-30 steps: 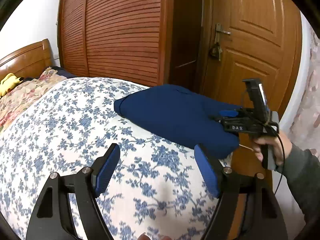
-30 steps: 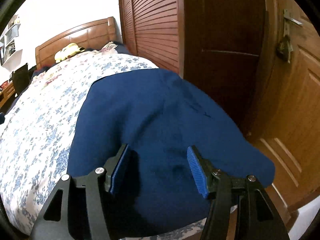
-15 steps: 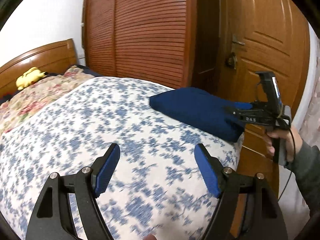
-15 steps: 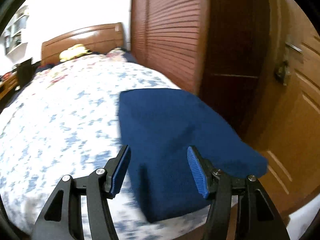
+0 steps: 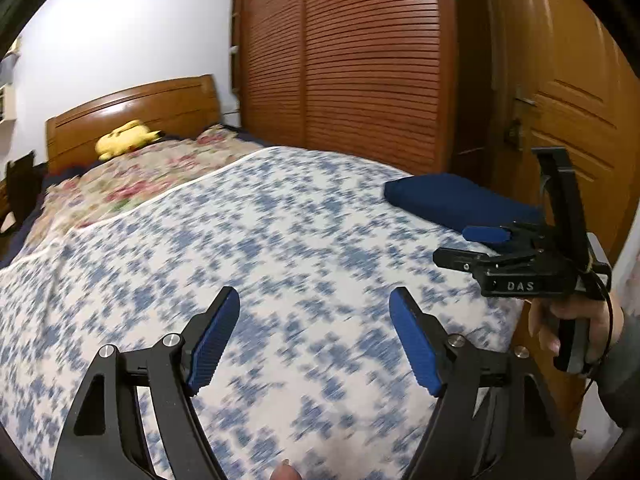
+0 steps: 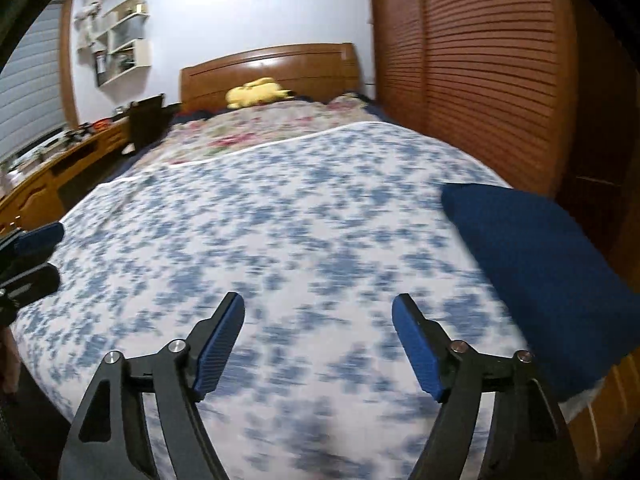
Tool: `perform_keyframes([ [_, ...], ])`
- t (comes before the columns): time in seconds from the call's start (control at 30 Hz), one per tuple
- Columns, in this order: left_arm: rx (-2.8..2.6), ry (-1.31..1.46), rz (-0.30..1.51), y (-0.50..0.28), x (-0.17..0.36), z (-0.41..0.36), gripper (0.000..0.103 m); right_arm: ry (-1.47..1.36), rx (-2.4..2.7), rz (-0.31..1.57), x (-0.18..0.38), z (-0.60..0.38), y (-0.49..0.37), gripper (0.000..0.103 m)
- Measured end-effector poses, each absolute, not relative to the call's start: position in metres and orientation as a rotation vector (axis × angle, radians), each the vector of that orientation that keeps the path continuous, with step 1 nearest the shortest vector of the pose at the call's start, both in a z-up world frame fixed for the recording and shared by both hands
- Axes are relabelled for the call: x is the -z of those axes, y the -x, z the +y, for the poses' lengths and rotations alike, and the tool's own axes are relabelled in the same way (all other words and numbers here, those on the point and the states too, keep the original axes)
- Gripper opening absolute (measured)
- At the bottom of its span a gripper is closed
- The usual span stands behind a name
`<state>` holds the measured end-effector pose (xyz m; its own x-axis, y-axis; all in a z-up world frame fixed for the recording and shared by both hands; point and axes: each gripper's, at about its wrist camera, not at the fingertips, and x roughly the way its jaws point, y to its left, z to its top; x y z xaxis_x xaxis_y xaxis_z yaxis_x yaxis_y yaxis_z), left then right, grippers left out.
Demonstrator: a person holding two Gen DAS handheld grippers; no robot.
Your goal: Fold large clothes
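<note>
A navy garment (image 5: 460, 200), folded into a thick rectangle, lies at the bed's right corner beside the wardrobe; the right wrist view has the same garment (image 6: 540, 260) at its right edge. My left gripper (image 5: 314, 336) is open above the blue-flowered bedspread (image 5: 240, 248), holding nothing. My right gripper (image 6: 318, 340) hangs over bare bedspread left of the garment. Its jaws are opening and nothing is between them. A hand (image 5: 576, 320) holds that right gripper (image 5: 460, 246) near the garment's front end. My left gripper (image 6: 44, 258) shows at the left edge of the right wrist view.
A wooden headboard (image 6: 272, 68) with a yellow plush toy (image 6: 256, 92) stands at the far end. Slatted wardrobe doors (image 5: 360, 60) and a wooden room door (image 5: 560, 100) line the right side. A desk (image 6: 60, 160) and wall shelves (image 6: 120, 40) are to the left.
Both grippers have drawn back and swung left off the navy garment, which now sits at the right of each view. The right gripper's jaws have spread wider.
</note>
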<state>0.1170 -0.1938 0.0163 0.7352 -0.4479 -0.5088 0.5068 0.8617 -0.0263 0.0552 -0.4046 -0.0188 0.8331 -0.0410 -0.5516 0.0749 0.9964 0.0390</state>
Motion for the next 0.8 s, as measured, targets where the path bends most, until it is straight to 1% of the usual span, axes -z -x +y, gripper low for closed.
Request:
perform_keyframes([
  [0.17,0.431,-0.089,0.552,-0.111,-0.002,-0.150,0.078,-0.034,-0.001,0.587,0.032,-0.365,-0.065,0.083],
  [0.4,0.285,-0.059,0.616,-0.095,0.014,-0.095,0.078,-0.021,-0.080,0.576,0.038,-0.319,-0.065,0.083],
  [0.43,0.270,-0.052,0.621,-0.090,0.015,-0.089,0.078,-0.021,-0.086,0.573,0.032,-0.317,-0.060,0.083],
  [0.7,0.178,0.015,0.611,-0.051,0.007,-0.039,0.078,-0.014,-0.155,0.540,0.026,-0.290,-0.045,0.083],
  [0.8,0.151,0.042,0.596,-0.040,0.001,-0.026,0.078,-0.030,-0.180,0.530,0.033,-0.283,-0.047,0.083],
])
